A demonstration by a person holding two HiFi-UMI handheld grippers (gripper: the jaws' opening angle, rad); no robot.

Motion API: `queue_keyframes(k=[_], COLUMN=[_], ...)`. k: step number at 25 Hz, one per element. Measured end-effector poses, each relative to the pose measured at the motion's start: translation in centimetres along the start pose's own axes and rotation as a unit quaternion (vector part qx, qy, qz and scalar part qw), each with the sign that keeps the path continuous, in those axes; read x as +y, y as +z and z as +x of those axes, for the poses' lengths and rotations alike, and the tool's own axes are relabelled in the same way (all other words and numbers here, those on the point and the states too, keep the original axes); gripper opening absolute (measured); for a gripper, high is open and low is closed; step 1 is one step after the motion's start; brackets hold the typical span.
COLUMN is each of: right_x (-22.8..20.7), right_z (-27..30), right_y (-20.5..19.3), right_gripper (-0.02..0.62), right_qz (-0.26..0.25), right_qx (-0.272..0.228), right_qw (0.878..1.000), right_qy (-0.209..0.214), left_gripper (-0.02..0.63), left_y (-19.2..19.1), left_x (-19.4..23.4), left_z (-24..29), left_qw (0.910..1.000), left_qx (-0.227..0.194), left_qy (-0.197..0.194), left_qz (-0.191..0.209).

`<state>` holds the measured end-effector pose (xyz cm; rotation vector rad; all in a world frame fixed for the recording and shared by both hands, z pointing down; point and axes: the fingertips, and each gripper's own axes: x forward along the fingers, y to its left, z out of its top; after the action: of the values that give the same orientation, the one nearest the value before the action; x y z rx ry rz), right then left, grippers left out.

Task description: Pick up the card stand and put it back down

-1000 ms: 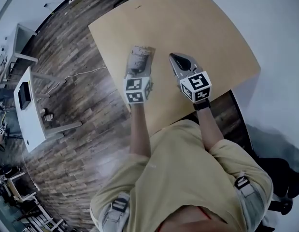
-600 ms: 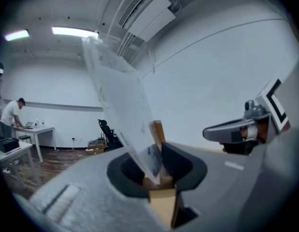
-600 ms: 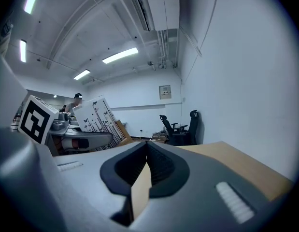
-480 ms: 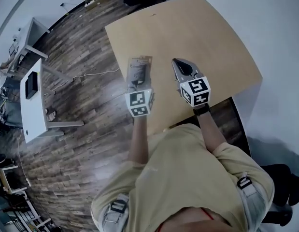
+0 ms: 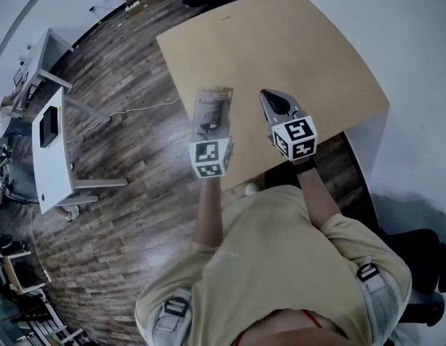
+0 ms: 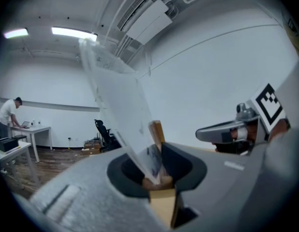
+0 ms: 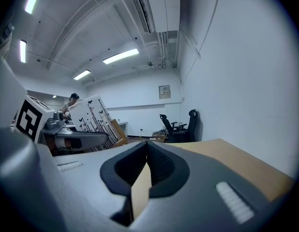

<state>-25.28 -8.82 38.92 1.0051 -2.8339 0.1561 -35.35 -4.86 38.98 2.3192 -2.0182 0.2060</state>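
Note:
The card stand (image 5: 212, 107) is a clear panel with a printed card, set in a small wooden base. In the head view it is over the tan table (image 5: 309, 56) near its front edge. My left gripper (image 5: 208, 126) is shut on the stand. In the left gripper view the wooden base (image 6: 157, 135) sits between the jaws and the clear panel (image 6: 118, 93) leans up to the left. My right gripper (image 5: 275, 99) is beside it on the right, shut, with nothing in it. The right gripper view shows the tilted card stand (image 7: 93, 117) at its left and my right gripper (image 7: 147, 153).
A white desk (image 5: 53, 150) stands on the wood floor (image 5: 122, 215) to the left of the table, with a cable (image 5: 136, 108) lying nearby. A person (image 6: 5, 114) stands at a far desk. Office chairs (image 7: 178, 125) are beyond the table's far end.
The head view has shifted a little. The left gripper keeps its hold on the card stand, and the two grippers stay side by side near the table's front edge.

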Motion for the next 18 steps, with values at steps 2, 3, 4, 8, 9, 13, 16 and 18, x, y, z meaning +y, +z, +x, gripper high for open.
queue_keyframes(k=[2,3,4,8,9,13,16,18], right_x=[-0.5,-1.0,-1.8,-6.4,-7.9,-14.9,-19.6,-22.3], right_z=[-1.0,-1.5,-2.1,-5.8,-7.0,-12.9,-16.9,-19.4], right_y=[-0.6,-0.9,-1.2,-0.8,-0.5,0.8,0.0,-1.5], right_gripper=[0.006,0.006,0.006,0.006,0.006,0.006,0.006,0.006], right_qz=[0.000,0.001,0.002,0.001,0.001,0.018,0.031,0.054], right_qx=[0.004,0.005,0.005,-0.002,-0.004,-0.017,-0.014,-0.004], right_qw=[1.000,1.000,1.000,0.998,0.998,0.991,0.986,0.981], right_qy=[-0.007,-0.012,-0.020,-0.056,-0.067,-0.129,-0.162,-0.188], left_gripper=[0.081,0.081,0.081,0.080,0.080,0.080,0.080,0.078], left_y=[-0.2,-0.3,-0.2,0.6,0.9,2.9,2.8,1.9], left_x=[-1.2,-2.0,-3.1,-8.9,-10.7,-18.7,-24.7,-28.0], left_z=[0.3,0.7,1.4,4.8,5.8,8.9,10.7,11.7], left_qw=[0.9999,0.9997,0.9993,0.9950,0.9934,0.9834,0.9758,0.9727], left_qx=[-0.003,-0.004,-0.006,-0.006,-0.007,-0.008,-0.005,0.010], left_qy=[-0.013,-0.023,-0.037,-0.100,-0.114,-0.180,-0.213,-0.224], left_qz=[0.001,0.002,0.003,0.003,0.006,0.021,0.049,0.058])
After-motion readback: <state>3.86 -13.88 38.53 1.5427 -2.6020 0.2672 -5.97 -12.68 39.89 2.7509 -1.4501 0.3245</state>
